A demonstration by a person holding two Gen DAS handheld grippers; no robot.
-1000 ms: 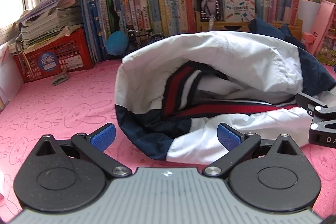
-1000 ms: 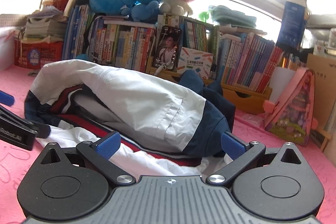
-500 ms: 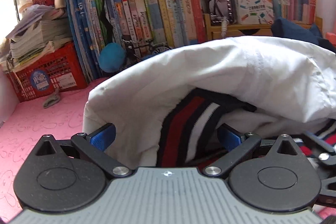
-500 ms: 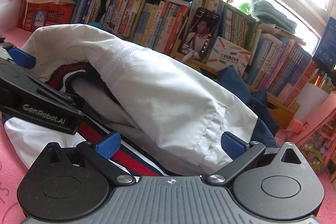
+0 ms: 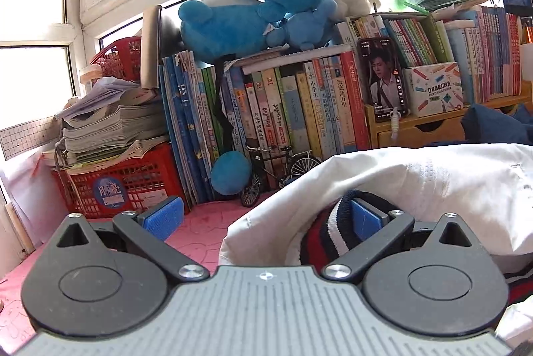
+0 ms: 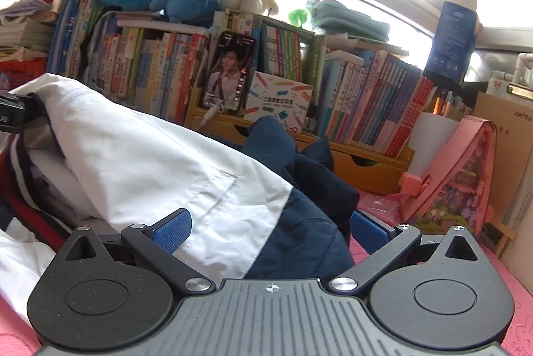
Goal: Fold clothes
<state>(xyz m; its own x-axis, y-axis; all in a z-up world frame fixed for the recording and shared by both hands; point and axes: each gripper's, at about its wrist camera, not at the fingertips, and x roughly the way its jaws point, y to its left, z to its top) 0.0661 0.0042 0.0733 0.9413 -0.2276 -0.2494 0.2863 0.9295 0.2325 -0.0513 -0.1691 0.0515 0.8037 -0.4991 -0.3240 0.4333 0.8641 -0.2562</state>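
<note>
Left wrist view: your left tool (image 5: 263, 219) gapes wide at the jacket (image 5: 416, 189) heaped on the pink table (image 5: 200, 222), right pad inside its striped cuff. Right wrist view: your right tool (image 6: 269, 229) straddles the jacket's (image 6: 166, 169) hem unclenched; I'd judge you're about to grip, so close both before lifting.

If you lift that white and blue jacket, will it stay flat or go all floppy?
Probably floppy: the jacket already lies bunched in soft folds. Likely light, since it looks like thin fabric. It may slip a little, because the white shell looks smooth.
</note>
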